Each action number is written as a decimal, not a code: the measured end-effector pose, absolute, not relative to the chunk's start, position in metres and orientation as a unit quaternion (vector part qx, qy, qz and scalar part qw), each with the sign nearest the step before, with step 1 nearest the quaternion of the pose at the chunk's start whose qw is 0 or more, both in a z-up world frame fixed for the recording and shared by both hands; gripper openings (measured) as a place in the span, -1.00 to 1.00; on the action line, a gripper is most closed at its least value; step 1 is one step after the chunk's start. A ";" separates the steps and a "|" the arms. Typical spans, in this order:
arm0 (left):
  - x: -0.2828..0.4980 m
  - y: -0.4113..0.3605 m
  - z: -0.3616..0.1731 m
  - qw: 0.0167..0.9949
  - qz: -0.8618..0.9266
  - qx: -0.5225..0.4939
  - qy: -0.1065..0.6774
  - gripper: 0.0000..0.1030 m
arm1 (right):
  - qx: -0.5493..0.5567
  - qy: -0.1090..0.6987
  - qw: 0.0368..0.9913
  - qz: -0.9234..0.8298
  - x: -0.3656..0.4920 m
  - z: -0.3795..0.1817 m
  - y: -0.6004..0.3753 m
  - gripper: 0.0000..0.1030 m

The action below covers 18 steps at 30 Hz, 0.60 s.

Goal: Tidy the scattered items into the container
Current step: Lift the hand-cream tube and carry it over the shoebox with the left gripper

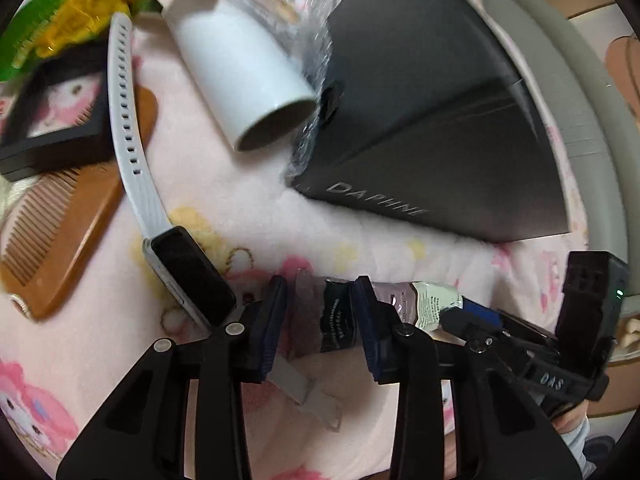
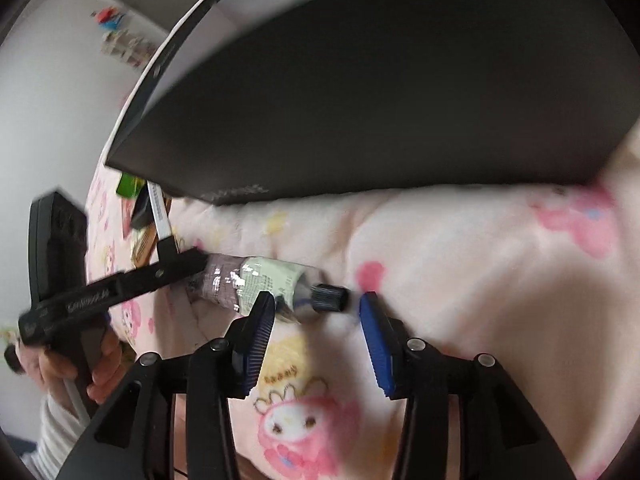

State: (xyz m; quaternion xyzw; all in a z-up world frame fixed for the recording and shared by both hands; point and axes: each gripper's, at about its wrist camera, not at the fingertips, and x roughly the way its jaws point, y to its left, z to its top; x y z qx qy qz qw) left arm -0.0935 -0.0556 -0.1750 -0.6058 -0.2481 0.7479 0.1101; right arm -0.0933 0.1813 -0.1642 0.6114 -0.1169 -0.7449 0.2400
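Note:
A squeezed cream tube (image 1: 336,320) lies on the pink blanket. My left gripper (image 1: 320,312) has its jaws around the tube's flat end, pads close on either side of it. In the right wrist view the tube (image 2: 256,280) points its black cap (image 2: 330,298) toward my right gripper (image 2: 316,312), which is open with the cap between its pads. The right gripper (image 1: 468,316) also shows at the tube's other end in the left wrist view. The dark grey box (image 1: 420,120) stands just beyond; it also shows in the right wrist view (image 2: 380,100).
On the blanket to the left lie a white smartwatch (image 1: 160,208), a wooden comb (image 1: 68,232), a black frame (image 1: 56,120), a green and yellow packet (image 1: 60,16) and a white cup (image 1: 244,80) on its side. Clear plastic wrap (image 1: 316,60) hangs at the box.

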 end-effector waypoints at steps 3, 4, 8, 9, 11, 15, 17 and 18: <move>-0.088 -0.057 -0.162 0.115 0.754 -0.595 -0.254 -0.41 | 0.597 -0.109 0.236 -0.758 -0.092 -0.155 0.179 -0.27; -0.084 -0.059 -0.158 0.120 0.753 -0.592 -0.262 -0.41 | 0.592 -0.109 0.239 -0.762 -0.090 -0.151 0.180 -0.32; -0.070 -0.063 -0.151 0.129 0.753 -0.584 -0.273 -0.41 | 0.570 -0.106 0.247 -0.776 -0.084 -0.132 0.183 -0.33; -0.067 -0.062 -0.149 0.128 0.755 -0.583 -0.272 -0.41 | 0.571 -0.105 0.249 -0.776 -0.082 -0.131 0.183 -0.33; -0.064 -0.062 -0.145 0.128 0.756 -0.581 -0.274 -0.41 | 0.570 -0.104 0.251 -0.775 -0.078 -0.128 0.184 -0.33; -0.057 -0.064 -0.117 0.143 0.769 -0.559 -0.277 -0.41 | 0.550 -0.100 0.250 -0.791 -0.069 -0.106 0.185 -0.33; -0.060 -0.063 -0.097 0.151 0.780 -0.541 -0.276 -0.41 | 0.530 -0.105 0.254 -0.803 -0.072 -0.086 0.188 -0.34; -0.064 -0.061 -0.086 0.155 0.786 -0.532 -0.274 -0.41 | 0.521 -0.108 0.255 -0.807 -0.075 -0.077 0.190 -0.35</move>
